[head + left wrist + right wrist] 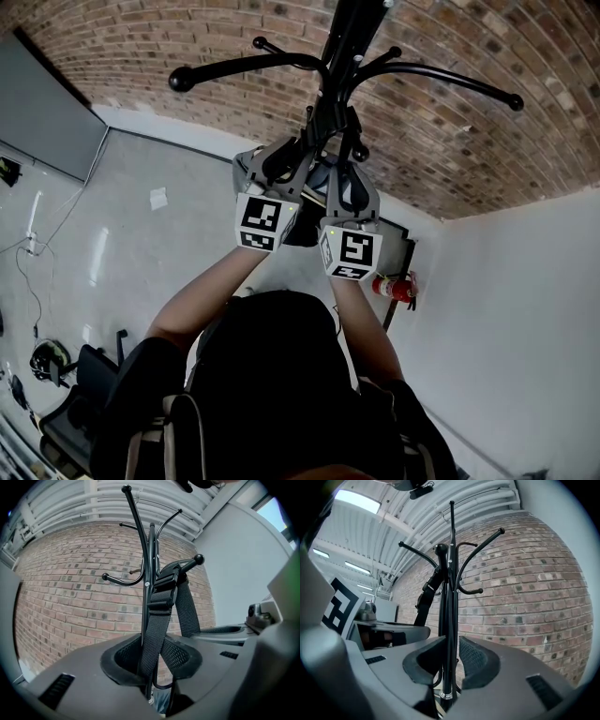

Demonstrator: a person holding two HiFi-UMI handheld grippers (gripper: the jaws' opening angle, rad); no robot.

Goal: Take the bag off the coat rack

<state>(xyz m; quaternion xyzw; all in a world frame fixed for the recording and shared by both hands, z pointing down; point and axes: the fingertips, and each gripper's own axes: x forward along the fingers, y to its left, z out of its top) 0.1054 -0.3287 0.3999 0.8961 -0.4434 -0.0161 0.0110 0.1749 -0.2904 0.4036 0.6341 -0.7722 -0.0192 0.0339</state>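
- The left claw [150, 662] is clenched on the bag strap [158, 620], which hangs from a knobbed hook [189, 564]. Lift the strap straight up over the knob before drawing it away.
- The right claw [450, 660] grasps the rack pole [450, 597]. Brace it against tipping.

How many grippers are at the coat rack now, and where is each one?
2. The left gripper is at the left of the pole, its fingers shut on the bag strap. The right gripper is beside it, fingers around the pole.
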